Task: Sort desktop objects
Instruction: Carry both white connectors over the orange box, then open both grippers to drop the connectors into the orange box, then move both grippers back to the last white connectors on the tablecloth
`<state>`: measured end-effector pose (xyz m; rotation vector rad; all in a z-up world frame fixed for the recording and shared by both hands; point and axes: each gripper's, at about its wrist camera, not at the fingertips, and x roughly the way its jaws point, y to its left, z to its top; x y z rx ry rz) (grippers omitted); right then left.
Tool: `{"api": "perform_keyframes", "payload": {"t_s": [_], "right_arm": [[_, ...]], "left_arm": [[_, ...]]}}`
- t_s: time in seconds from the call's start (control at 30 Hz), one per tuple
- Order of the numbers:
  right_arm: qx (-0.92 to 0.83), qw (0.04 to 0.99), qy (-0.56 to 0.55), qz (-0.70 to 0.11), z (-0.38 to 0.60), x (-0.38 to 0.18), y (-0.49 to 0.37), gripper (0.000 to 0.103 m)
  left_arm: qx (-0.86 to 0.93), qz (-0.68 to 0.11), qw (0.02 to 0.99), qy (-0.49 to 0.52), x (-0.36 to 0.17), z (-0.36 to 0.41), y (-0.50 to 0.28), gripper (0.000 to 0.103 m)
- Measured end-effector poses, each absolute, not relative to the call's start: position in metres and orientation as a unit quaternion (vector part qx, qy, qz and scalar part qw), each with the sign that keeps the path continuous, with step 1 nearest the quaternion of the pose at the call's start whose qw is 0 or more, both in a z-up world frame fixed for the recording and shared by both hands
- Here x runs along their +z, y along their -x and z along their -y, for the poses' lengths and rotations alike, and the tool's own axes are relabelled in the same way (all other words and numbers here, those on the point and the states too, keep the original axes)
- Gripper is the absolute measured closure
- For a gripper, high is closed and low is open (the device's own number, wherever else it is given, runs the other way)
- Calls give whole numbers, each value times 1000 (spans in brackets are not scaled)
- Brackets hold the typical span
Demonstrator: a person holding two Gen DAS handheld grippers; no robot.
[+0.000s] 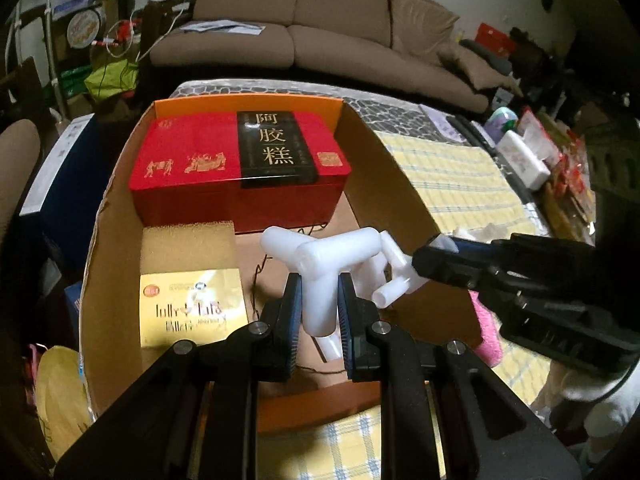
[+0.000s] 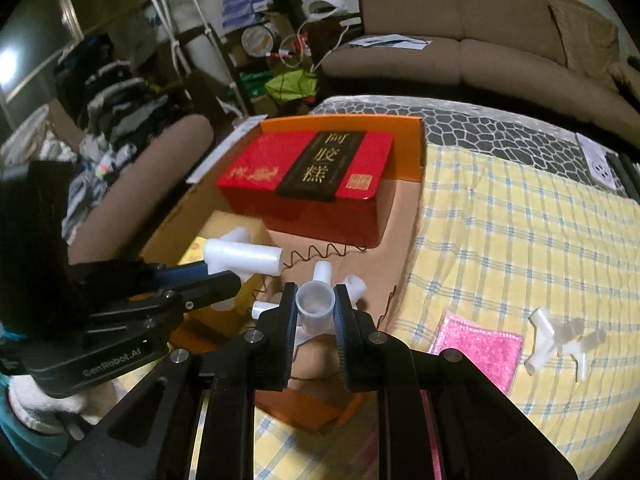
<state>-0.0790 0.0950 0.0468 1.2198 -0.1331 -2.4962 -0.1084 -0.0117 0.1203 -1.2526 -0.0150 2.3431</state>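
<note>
- Yellow checked cloth covers the desk; brown sofa along upper frame.
- My left claw grips white pipe connector, stem upright, frame centre, over cardboard box.
- My right claw clamps another connector, open end toward camera.

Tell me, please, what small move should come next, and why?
Probably lower both and release. The left gripper and right gripper each clamp a white connector over the open cardboard box, whose floor below looks free.

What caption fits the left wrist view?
Left gripper and right gripper each hold a white pipe connector over the cardboard box.
</note>
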Motion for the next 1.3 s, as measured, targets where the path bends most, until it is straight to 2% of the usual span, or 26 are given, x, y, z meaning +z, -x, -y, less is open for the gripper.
{"api": "perform_keyframes", "payload": {"t_s": [0.17, 0.27, 0.37, 0.47, 0.53, 0.57, 0.67, 0.73, 0.83, 0.87, 0.93, 1.03, 1.3], "right_arm": [[-887, 167, -429, 38, -88, 35, 89, 86], [-889, 161, -427, 40, -87, 31, 96, 80], [-889, 159, -428, 40, -86, 28, 99, 65], [-890, 158, -426, 44, -88, 31, 99, 65], [-893, 157, -418, 49, -92, 36, 97, 65], [-895, 157, -413, 52, -94, 39, 96, 64], [-901, 153, -402, 61, -104, 48, 91, 56], [-902, 150, -399, 62, -109, 51, 89, 48], [-905, 143, -396, 58, -115, 54, 85, 25], [-906, 139, -395, 55, -117, 54, 84, 16], [-909, 133, -392, 49, -122, 56, 82, 12], [-913, 120, -388, 43, -134, 57, 77, 1], [-919, 70, -383, 67, -189, 59, 63, 0]], "left_arm": [[852, 13, 238, 467, 110, 10, 120, 87], [847, 15, 230, 478, 101, 8, 125, 87], [848, 20, 224, 480, 101, 8, 128, 86], [851, 34, 224, 474, 106, 13, 129, 83], [854, 41, 222, 468, 111, 17, 128, 74], [856, 44, 222, 465, 112, 18, 128, 73], [858, 48, 219, 461, 115, 20, 127, 64], [860, 50, 218, 459, 117, 19, 126, 49], [864, 51, 216, 452, 120, 18, 125, 29], [865, 53, 216, 450, 122, 18, 124, 26], [867, 56, 220, 445, 125, 16, 123, 7], [868, 57, 227, 438, 128, 12, 120, 0], [870, 33, 246, 427, 138, -17, 107, 0]]}}
